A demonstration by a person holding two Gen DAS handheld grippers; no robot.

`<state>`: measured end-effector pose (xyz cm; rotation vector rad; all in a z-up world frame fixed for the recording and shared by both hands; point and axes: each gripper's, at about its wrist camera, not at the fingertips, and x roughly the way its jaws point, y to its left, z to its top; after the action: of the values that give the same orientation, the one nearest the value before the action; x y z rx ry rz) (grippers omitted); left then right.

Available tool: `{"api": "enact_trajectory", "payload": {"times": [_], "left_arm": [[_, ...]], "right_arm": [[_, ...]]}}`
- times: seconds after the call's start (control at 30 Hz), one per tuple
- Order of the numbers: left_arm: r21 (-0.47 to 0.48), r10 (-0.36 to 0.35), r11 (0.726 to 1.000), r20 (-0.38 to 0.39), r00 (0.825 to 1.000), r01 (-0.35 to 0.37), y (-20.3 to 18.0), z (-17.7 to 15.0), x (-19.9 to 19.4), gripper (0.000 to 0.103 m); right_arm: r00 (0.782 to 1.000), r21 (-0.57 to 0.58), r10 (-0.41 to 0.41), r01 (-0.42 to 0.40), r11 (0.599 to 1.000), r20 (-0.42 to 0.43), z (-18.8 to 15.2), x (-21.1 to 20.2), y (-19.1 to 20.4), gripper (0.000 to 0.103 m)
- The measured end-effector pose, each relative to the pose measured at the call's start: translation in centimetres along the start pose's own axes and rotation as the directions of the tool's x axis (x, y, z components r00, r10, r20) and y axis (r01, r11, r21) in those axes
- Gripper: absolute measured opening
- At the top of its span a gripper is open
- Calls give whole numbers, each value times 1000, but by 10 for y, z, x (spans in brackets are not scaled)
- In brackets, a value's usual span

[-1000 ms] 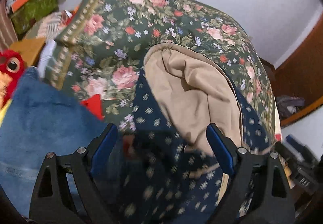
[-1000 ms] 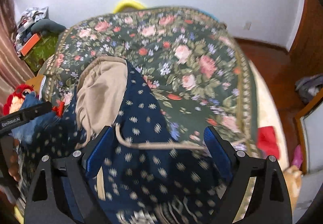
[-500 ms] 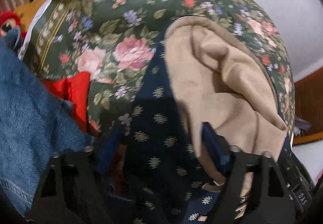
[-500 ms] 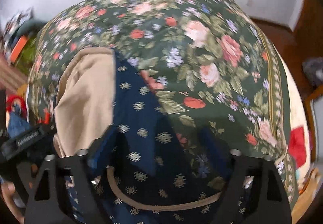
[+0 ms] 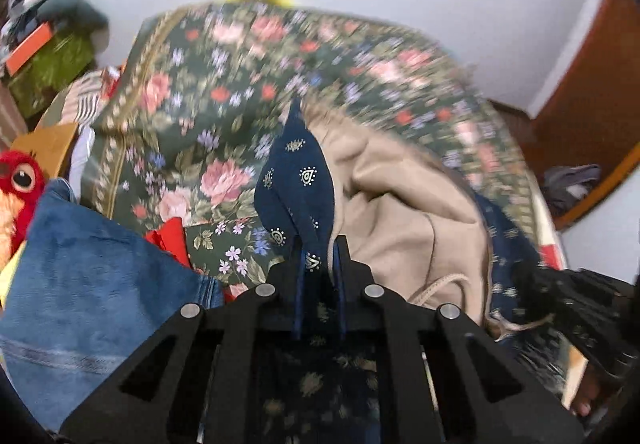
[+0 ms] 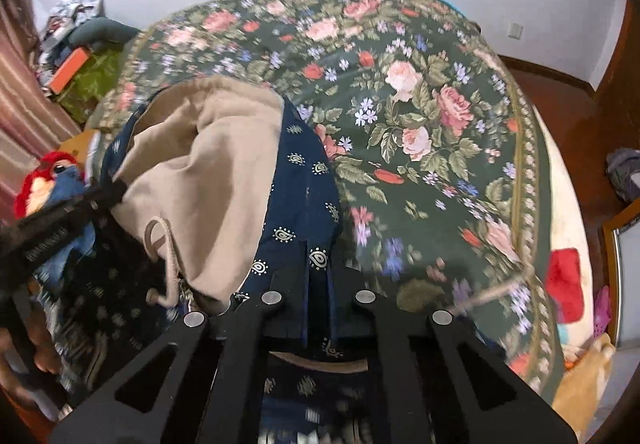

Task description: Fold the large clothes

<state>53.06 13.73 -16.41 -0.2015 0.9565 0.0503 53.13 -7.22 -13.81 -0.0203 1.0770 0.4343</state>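
In the left wrist view, the left gripper (image 5: 318, 258) is filling the bottom of the frame, its fingers (image 5: 297, 276) drawn together and clamping a fold of the navy patterned garment (image 5: 298, 180). The navy cloth is rising from the pinch to a point near the centre of the frame, and its beige lining (image 5: 404, 220) is bulging to the right of it, with a beige drawstring (image 5: 438, 286) hanging at the lower right. The garment is lying on the bed, on top of a dark green floral bedspread (image 5: 188, 132) that is covering the middle of the frame. A blue denim piece (image 5: 92, 268) is sitting at the lower left, a red cloth (image 5: 170, 240) is peeking out just beside it, and a red plush toy (image 5: 18, 176) is showing at the left edge.

In the right wrist view, the right gripper (image 6: 319, 272) is occupying the bottom centre, its fingers (image 6: 330, 284) closed tight on another navy edge of the same garment (image 6: 304, 188). The beige lining (image 6: 208, 180) is spreading to the left of the pinch, and the drawstring (image 6: 168, 256) is looping at the lower left. The floral bedspread (image 6: 420, 132) is stretching across the right half of the frame. The left gripper (image 6: 60, 228) is appearing blurred at the left edge, beside the plush toy (image 6: 44, 176).
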Motion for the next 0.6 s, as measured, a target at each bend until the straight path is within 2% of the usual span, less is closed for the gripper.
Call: {"api": "enact_trajectory", "payload": {"times": [0.13,0.2,0.33,0.47,0.6], "left_arm": [[64,-85,995,43,995,82,-11,-15,-58,11],[101,-136,986,44,990,131,-17,-31,-85,11],[178,-188,967,25,982,181,-27,-69,-123,11],[221,-212,953,-8,977,208,-32,-119,-144,11],[251,-179,950,-43,983,184,-30,-168,-145,11]], "right_arm": [[999,-51,20,-18,999,34,-23,-42,7,6],[998,-78,30,-27,997,49,-38,-63,12,6],[998,-112,42,-36,993,54,-71,-94,13,6],[999,-145,33,-30,989,18,-111,-103,12,6],[999,-115,33,-36,993,-22,-148,-100,4,6]]}}
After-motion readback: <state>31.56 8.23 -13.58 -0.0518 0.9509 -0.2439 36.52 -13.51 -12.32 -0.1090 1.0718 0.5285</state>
